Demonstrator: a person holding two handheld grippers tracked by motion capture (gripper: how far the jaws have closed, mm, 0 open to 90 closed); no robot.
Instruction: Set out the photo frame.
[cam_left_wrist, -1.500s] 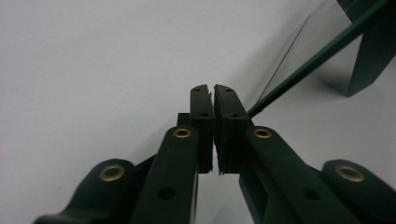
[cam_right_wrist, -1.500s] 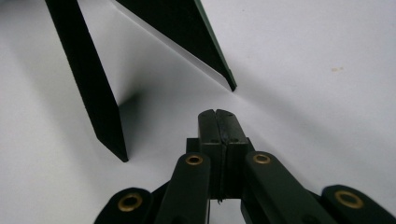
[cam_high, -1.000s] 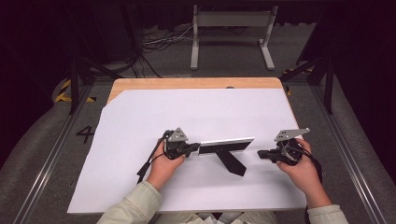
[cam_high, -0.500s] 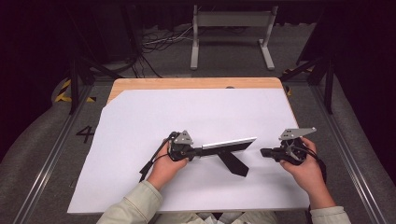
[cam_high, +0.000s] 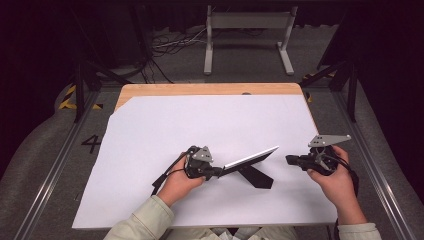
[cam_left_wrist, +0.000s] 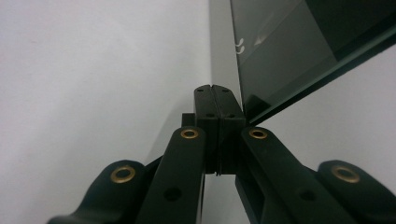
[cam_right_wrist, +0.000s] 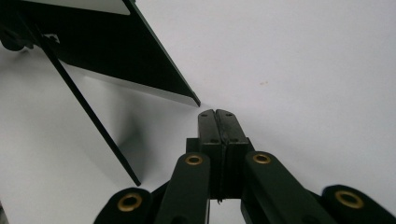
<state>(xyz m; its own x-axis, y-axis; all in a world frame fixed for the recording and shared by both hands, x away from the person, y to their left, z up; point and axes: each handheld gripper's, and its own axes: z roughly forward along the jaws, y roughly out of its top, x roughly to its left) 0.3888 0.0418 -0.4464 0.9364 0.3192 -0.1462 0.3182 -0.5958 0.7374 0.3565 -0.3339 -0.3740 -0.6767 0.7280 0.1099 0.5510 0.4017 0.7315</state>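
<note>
High view: one black frame, two claws beside it

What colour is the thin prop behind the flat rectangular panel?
Black prop; right gripper view shows it best.

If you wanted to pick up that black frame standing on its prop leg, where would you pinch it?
Probably the thin free end of the black frame, approached from the right gripper's side. The panel stands tilted on its prop leg, so that edge is raised off the white sheet and slim enough to fit between the jaws.
</note>
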